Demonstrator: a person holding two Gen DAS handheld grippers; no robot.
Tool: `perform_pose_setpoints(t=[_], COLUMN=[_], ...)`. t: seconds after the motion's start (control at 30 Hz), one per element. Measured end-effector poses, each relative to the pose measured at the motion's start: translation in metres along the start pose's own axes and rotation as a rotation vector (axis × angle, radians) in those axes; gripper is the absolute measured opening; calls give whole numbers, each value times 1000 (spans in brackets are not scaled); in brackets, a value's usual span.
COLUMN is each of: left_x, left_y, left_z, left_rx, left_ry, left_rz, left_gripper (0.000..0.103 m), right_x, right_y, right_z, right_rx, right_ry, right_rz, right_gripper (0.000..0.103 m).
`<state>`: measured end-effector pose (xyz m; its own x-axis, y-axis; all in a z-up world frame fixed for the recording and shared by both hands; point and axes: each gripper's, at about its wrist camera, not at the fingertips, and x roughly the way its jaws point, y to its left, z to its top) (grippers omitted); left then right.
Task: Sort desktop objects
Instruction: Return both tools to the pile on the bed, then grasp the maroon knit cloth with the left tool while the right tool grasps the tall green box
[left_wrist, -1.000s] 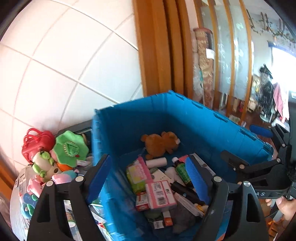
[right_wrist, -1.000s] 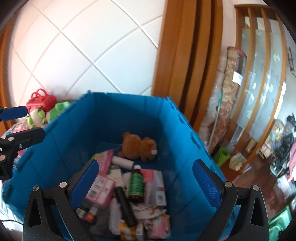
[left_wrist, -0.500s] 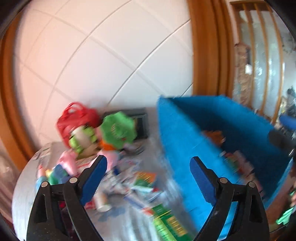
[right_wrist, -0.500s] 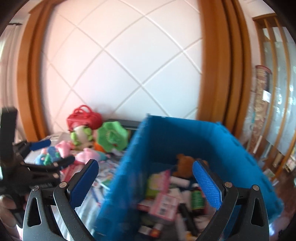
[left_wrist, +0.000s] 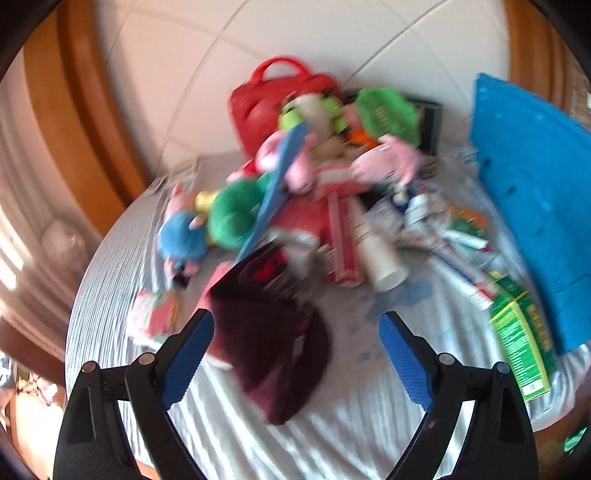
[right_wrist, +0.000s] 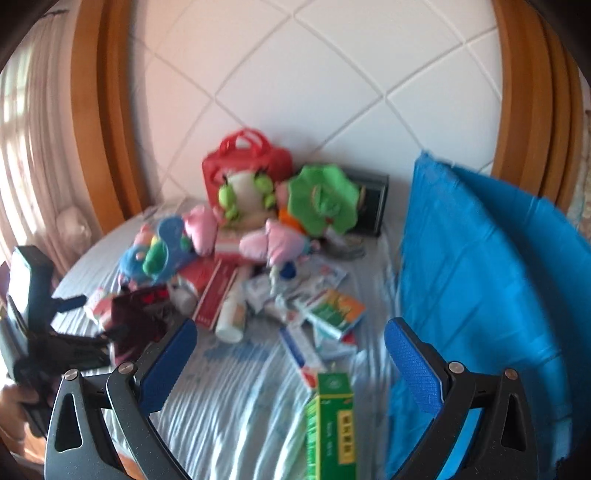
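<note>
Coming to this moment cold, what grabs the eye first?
The tall blue bin walls off the table's right side. Against the back wall, a red handbag rises behind a heap of plush toys, with boxes and tubes strewn in front. Nearer, a dark maroon cloth lies just ahead of the open left tongs.

Both wrist views overlook 1 cluttered table (left_wrist: 388, 435).

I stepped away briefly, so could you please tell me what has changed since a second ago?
Both grippers swung from over the blue fabric bin to the cluttered table; the left gripper, open and empty, now faces a dark maroon cloth. The right gripper remains open and empty, and the bin stays put.
</note>
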<state>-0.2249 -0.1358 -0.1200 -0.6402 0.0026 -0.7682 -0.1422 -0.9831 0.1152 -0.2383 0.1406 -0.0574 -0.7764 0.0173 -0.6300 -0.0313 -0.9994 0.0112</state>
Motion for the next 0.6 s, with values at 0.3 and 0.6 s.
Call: perform_pose_setpoints(t=[0.3, 0.6], left_x=[66, 123], left_y=[8, -10], left_z=[-43, -57], left_rx=[31, 26], left_ry=[119, 214], left_rz=[-50, 31], left_gripper=[92, 92], right_x=[96, 141], right_y=[-7, -36], right_z=[-79, -132], right_rx=[99, 116], right_ry=[291, 467], right_rz=[-75, -204], right_gripper=[103, 103])
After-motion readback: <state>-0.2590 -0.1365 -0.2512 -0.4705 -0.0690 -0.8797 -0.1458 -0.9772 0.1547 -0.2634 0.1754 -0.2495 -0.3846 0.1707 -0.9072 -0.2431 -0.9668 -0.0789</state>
